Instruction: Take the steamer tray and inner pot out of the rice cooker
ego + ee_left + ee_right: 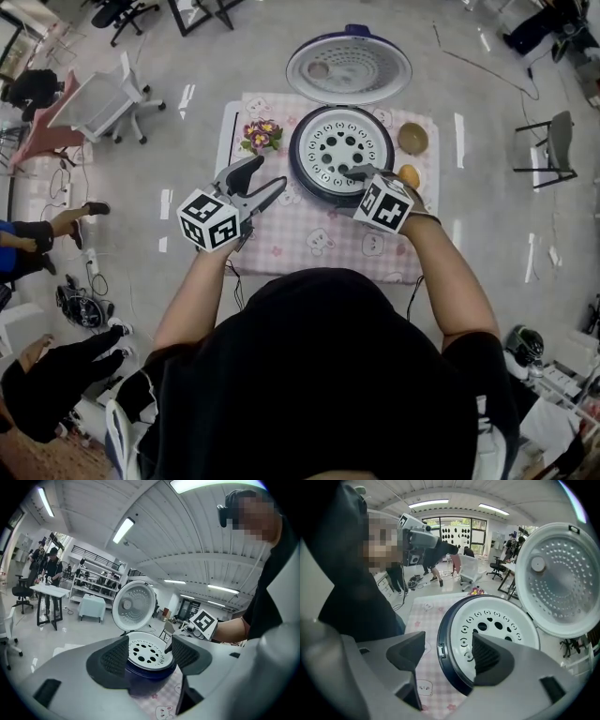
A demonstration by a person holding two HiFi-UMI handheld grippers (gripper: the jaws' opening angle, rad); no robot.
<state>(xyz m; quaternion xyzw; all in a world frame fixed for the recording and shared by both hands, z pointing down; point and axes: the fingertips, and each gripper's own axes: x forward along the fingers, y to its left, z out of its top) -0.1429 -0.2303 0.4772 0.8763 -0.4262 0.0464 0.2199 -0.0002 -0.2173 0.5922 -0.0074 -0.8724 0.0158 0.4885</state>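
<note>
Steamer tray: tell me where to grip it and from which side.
Probably pinch the rim of the steamer tray at its near right edge, from above: it lies flat inside the rice cooker, and the open right gripper hovers right there.

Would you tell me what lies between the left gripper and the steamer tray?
In the head view, only bare checked tablecloth and the rice cooker's rim.

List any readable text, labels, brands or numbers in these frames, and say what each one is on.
No readable text in any view.
Marker cubes: black-and-white square codes only, no letters or digits.
Rice cooker, its open lid and the steamer tray: no label or brand shows.
Tablecloth: cartoon animal and flower prints, no words.
</note>
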